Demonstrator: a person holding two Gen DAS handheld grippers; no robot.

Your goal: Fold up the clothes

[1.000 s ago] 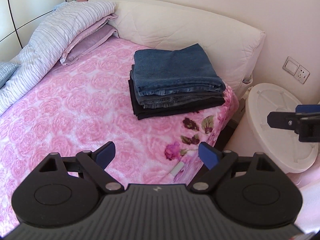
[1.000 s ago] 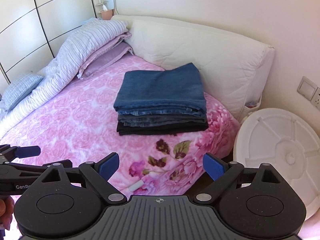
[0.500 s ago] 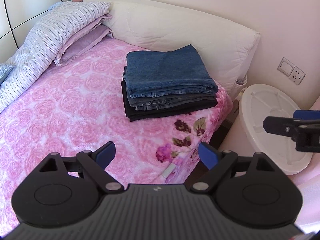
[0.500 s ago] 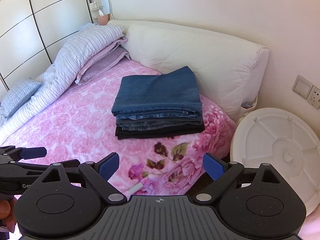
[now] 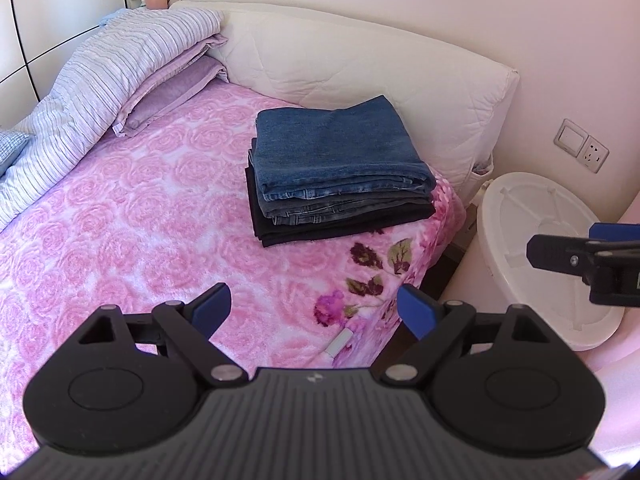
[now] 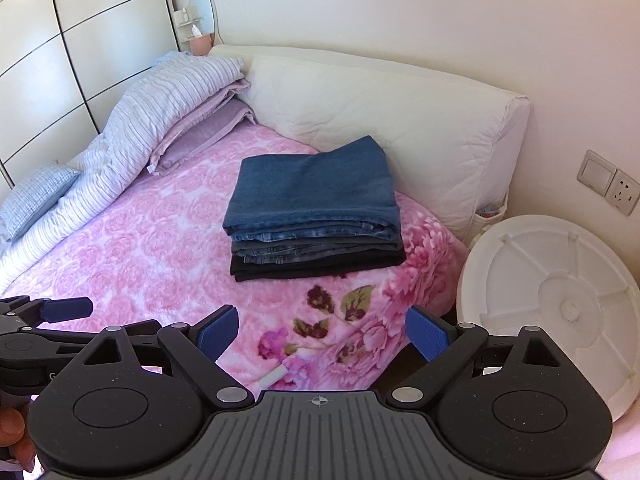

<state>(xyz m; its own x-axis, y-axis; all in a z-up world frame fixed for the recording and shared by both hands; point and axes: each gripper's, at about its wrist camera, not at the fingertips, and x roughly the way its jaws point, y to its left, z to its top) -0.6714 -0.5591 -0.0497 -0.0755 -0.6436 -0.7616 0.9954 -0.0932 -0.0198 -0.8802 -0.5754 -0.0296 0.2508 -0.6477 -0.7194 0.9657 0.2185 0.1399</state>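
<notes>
Folded jeans (image 5: 340, 176) lie stacked on the bed, well beyond both grippers' spread, empty jaws

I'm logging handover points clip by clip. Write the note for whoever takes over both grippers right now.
Left gripper: open, empty, held above the pink rose blanket.
Right gripper: open, empty, beside it near the bed's corner.
Stack of folded jeans: on the blanket by the white headboard cushion, blue pair on top, grey below, black at the bottom.
Done: those pieces are folded and stacked.
Left: no unfolded clothing is in view; look beyond the frame for more.
</notes>
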